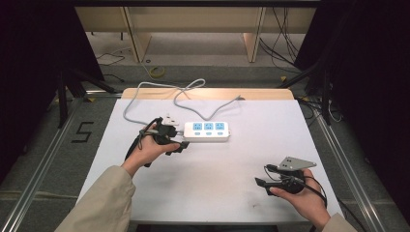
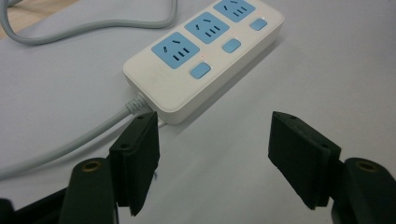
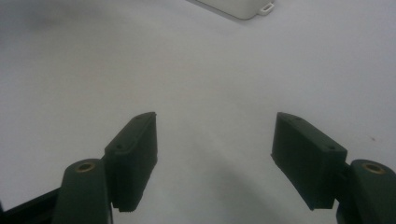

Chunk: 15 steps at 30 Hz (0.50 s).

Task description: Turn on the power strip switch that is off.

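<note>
Power strip lies just ahead of left gripper, jaws wide apart, nothing betw. them; cord end nearest. Right gripper likewise released, over bare table.

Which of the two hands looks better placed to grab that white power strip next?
The left, I would say. The left gripper sits right at the cord end of the power strip, jaws open and empty. The right gripper is also open, but it rests well away, near the table's front corner.
</note>
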Tool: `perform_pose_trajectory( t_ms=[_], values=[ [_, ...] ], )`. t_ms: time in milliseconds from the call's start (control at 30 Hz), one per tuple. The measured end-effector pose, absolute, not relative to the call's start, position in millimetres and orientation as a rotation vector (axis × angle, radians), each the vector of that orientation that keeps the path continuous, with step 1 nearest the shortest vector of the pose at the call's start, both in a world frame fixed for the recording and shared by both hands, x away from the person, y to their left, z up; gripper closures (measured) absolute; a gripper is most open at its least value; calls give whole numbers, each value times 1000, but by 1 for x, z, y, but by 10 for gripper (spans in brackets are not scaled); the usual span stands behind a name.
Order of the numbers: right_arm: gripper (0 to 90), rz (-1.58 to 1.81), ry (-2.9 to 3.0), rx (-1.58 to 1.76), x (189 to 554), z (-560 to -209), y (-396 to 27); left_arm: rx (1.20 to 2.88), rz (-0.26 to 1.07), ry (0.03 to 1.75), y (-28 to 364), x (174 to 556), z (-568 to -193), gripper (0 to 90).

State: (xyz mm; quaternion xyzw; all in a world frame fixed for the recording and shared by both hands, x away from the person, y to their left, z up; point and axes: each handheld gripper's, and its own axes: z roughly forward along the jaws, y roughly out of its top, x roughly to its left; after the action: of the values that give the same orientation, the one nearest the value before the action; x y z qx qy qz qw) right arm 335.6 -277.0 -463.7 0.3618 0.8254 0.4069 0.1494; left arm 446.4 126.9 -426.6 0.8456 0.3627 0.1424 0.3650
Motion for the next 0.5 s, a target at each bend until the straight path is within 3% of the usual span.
perform_pose_trajectory(
  t_ms=[133, 500],
  values=[
    [316, 1170, 2371, 1039, 336, -463, -278, 2133, 311, 910, 132, 435, -426, 315],
    [312, 1176, 2370, 1037, 336, -463, -278, 2123, 394, 851, 141, 403, -437, 288]
  ],
)
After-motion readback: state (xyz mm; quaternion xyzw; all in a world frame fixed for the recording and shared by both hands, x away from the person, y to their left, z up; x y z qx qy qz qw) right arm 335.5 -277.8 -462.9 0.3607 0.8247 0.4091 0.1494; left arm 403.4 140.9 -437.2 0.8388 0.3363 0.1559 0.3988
